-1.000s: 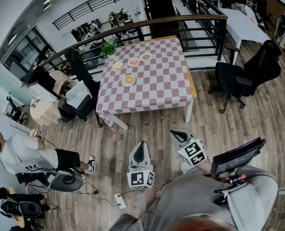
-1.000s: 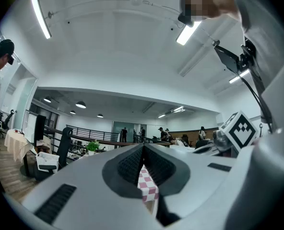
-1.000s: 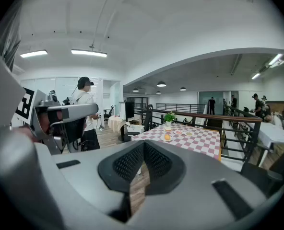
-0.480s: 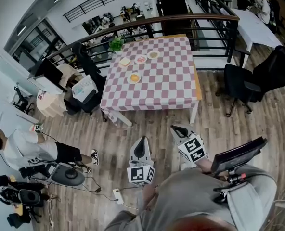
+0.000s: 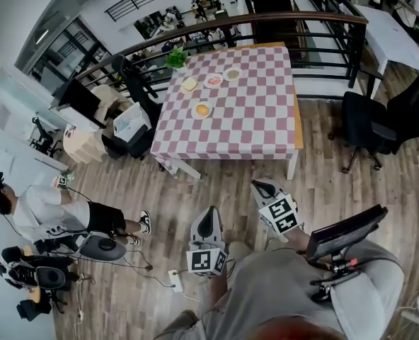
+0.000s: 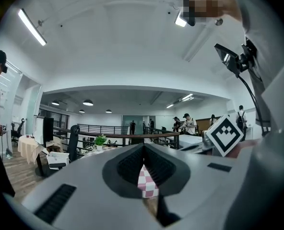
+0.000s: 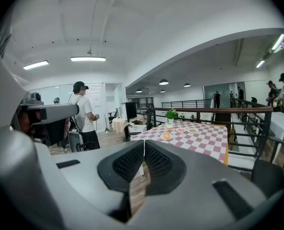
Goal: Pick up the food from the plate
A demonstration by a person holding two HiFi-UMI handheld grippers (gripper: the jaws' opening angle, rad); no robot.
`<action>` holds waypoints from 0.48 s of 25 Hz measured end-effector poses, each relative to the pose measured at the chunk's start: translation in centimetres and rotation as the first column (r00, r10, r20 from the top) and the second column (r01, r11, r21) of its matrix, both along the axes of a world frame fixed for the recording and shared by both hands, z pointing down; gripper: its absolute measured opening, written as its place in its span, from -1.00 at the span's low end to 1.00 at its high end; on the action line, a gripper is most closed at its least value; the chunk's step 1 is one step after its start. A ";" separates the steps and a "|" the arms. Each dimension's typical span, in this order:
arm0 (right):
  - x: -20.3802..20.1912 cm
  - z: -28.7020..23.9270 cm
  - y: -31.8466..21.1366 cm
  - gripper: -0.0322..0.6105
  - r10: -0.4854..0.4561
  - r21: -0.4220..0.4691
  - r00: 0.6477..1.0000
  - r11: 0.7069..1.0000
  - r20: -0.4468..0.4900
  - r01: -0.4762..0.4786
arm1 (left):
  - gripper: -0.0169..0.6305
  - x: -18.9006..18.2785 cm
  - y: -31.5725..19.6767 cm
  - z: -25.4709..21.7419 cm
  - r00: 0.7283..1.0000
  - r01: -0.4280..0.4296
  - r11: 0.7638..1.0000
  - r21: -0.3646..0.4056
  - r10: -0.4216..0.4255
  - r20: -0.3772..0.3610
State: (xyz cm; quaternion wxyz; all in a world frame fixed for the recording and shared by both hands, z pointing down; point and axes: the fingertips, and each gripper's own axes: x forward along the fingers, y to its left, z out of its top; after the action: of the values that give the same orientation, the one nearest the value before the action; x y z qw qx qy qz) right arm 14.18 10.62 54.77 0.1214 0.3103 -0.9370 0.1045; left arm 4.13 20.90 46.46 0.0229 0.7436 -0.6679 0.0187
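Food: on plate, near left edge of checked table, well apart from both grippers. Left gripper: jaws together, nothing held. Right gripper: jaws together, nothing held.

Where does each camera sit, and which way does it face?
Head view: on the person's head, facing steeply down: checkered table, left claw, right claw, grey shirt.
Left gripper view: on the left claw, along its shut jaws; right claw alongside.
Right gripper view: on the right claw, along its shut jaws toward the table.
Shared: all show the table.
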 end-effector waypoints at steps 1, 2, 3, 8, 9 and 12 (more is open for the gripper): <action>0.1 0.4 -0.2 -0.85 -0.005 -0.010 1.000 1.000 0.000 0.005 | -0.93 0.0 -0.2 0.1 1.000 0.003 1.000 -0.006 -0.003 0.005; 0.1 0.8 -0.4 -0.85 -0.011 -0.018 1.000 1.000 0.001 0.011 | -0.92 0.1 -0.4 0.1 1.000 0.007 1.000 -0.010 -0.007 0.009; 0.2 1.1 -0.6 -0.85 -0.017 -0.025 1.000 1.000 0.001 0.017 | -0.92 0.1 -0.7 0.0 1.000 0.010 1.000 -0.010 -0.010 0.013; -0.1 1.9 -1.0 -0.85 -0.024 -0.053 1.000 0.998 0.018 0.025 | -0.92 0.8 -1.9 -0.6 0.999 -0.025 1.000 -0.006 0.025 0.037; -0.3 2.0 -1.1 -0.85 -0.022 -0.057 1.000 0.998 0.021 0.023 | -0.92 0.9 -2.3 -0.5 0.999 -0.036 0.999 -0.011 0.036 0.040; -0.2 2.2 -1.6 -0.85 0.001 -0.065 1.000 0.998 0.021 0.000 | -0.93 0.7 -3.6 0.5 0.997 -0.065 0.997 -0.033 0.066 0.038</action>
State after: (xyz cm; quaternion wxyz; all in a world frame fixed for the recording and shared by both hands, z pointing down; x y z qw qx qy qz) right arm 13.97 9.00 57.01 0.1213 0.3054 -0.9343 0.1381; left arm 4.78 17.28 46.95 0.0210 0.7641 -0.6432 0.0443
